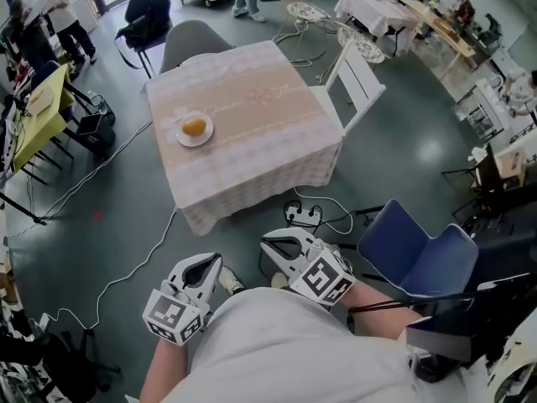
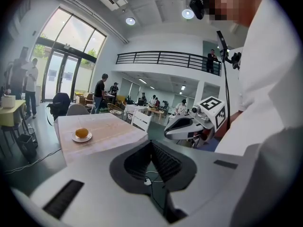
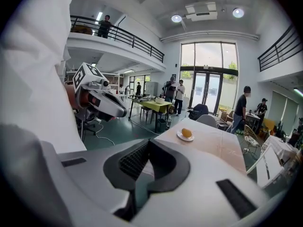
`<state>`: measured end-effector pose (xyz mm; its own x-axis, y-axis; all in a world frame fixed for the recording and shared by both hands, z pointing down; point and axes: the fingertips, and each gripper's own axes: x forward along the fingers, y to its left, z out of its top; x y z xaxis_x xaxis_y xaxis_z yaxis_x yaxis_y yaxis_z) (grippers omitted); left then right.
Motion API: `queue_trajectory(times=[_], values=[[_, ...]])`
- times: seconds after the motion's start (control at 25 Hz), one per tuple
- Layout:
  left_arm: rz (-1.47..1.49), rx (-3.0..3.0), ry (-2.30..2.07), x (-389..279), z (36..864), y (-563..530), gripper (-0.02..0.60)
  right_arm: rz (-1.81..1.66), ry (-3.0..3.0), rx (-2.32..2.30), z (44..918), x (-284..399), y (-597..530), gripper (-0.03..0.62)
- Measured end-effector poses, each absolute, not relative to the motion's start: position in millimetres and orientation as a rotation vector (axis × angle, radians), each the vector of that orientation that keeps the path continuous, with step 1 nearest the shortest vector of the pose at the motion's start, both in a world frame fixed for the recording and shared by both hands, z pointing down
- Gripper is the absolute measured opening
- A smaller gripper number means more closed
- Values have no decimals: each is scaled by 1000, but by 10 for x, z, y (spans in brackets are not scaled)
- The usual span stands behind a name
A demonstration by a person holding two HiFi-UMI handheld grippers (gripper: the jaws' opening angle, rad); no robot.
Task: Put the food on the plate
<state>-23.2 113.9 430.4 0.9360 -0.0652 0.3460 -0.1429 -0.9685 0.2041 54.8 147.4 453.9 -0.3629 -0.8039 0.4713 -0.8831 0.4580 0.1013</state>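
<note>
An orange-yellow piece of food (image 1: pixel 194 127) lies on a small white plate (image 1: pixel 206 137) near the left edge of a square table (image 1: pixel 268 124) with a pale cloth. I stand back from the table, with both grippers close to my body and well short of it. The left gripper (image 1: pixel 202 266) is shut and empty, its jaw tips meeting (image 2: pixel 151 144). The right gripper (image 1: pixel 279 246) is likewise shut with nothing in it (image 3: pixel 147 144). Both gripper views show the food (image 2: pixel 82 133) (image 3: pixel 187 133) far ahead on its plate (image 2: pixel 75 138) (image 3: pixel 180 136).
A white chair (image 1: pixel 357 78) stands at the table's right side and a grey chair (image 1: pixel 189 39) behind it. A blue chair (image 1: pixel 419 254) is close on my right. Cables and a power strip (image 1: pixel 304 216) lie on the floor ahead. A yellow-green table (image 1: pixel 33 112) and people are at the left.
</note>
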Motion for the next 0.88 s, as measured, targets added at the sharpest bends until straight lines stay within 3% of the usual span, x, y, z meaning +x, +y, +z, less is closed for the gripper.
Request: queue_trajectory(times=[0.88], values=[[555,2823,-214,-35,4417,1616,9,234,-2336,1317,4576,631,1890,12]])
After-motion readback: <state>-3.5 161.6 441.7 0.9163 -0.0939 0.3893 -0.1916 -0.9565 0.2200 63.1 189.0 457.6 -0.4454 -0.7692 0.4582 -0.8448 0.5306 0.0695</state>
